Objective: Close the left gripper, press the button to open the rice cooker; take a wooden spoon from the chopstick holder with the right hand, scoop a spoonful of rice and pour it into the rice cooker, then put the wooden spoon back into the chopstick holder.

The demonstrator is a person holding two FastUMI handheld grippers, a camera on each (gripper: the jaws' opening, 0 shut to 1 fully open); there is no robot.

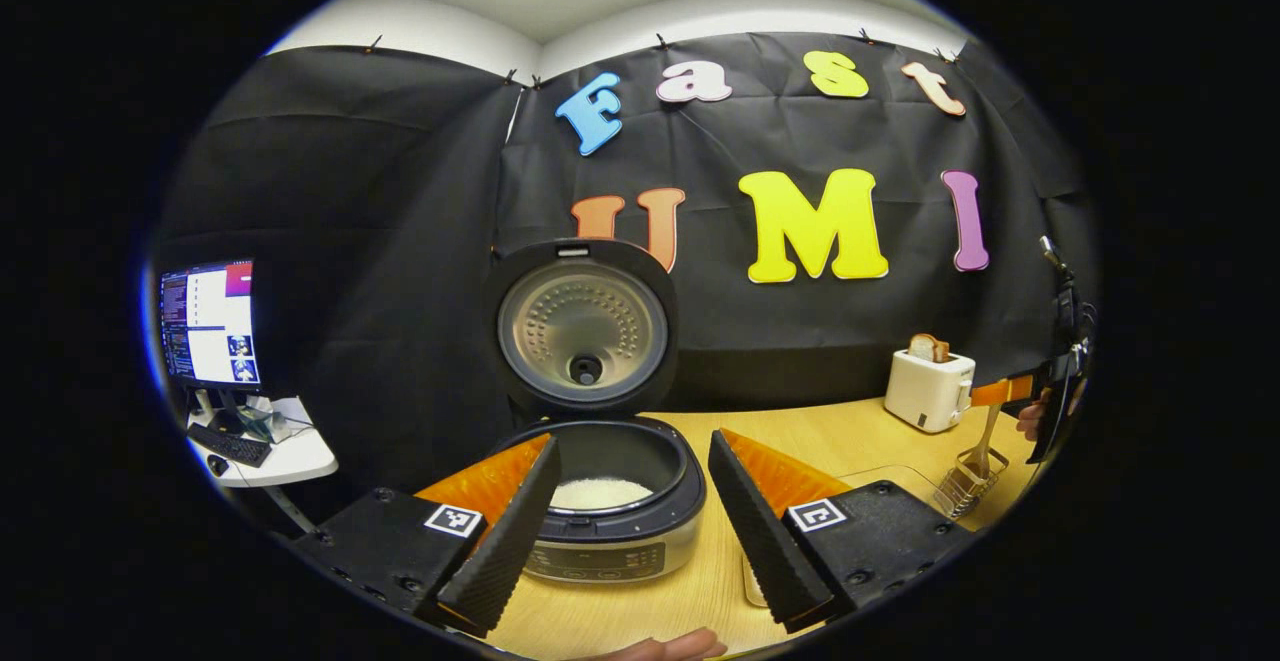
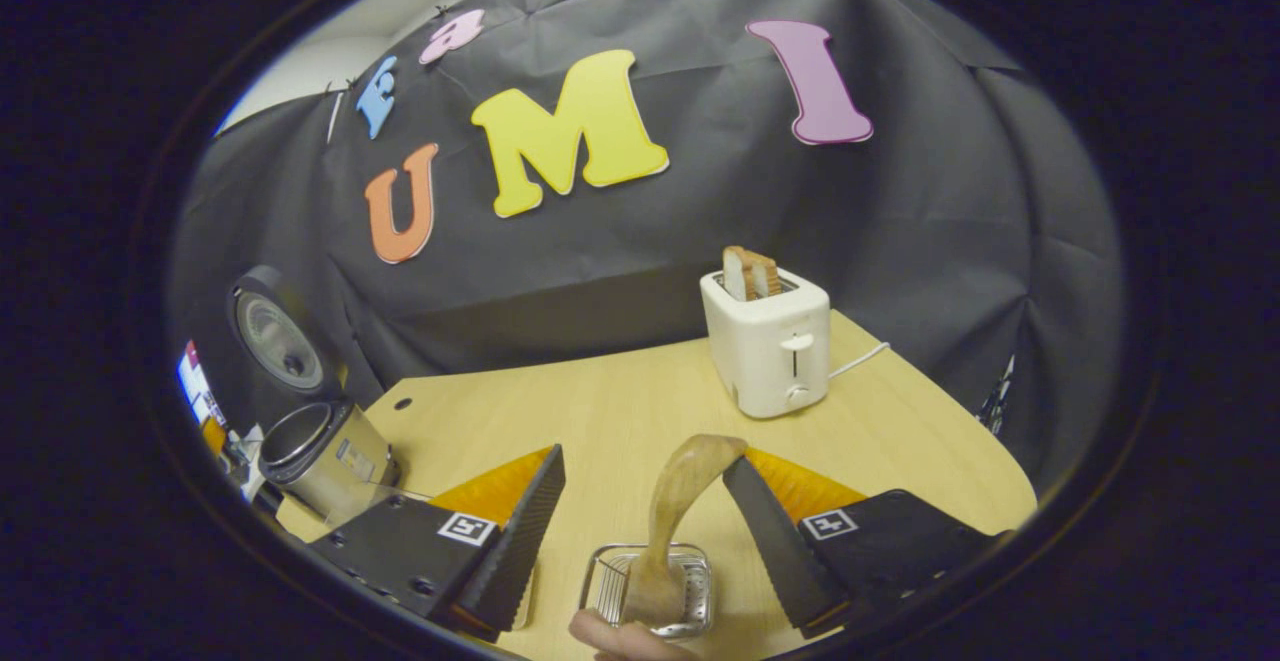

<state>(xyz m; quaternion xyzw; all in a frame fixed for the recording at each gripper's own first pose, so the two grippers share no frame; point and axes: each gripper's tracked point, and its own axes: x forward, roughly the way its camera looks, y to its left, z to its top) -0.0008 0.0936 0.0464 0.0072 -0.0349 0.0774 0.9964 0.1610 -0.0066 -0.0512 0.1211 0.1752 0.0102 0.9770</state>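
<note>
The cooker (image 1: pixel 610 501) stands open on the bench (image 2: pixel 600 411), rice inside, the left gripper (image 1: pixel 630 511) hanging before it with jaws released. At the far right the spoon (image 2: pixel 675 516) stands in the holder (image 2: pixel 650 591), between the right gripper's (image 2: pixel 645 531) released jaws, apparently just returned.

No legible text found. My jaws' housings carry square coded markers (image 1: pixel 453 519), without letters or numbers. The rice cooker (image 1: pixel 600 531) front panel markings are too small for me to read.
</note>
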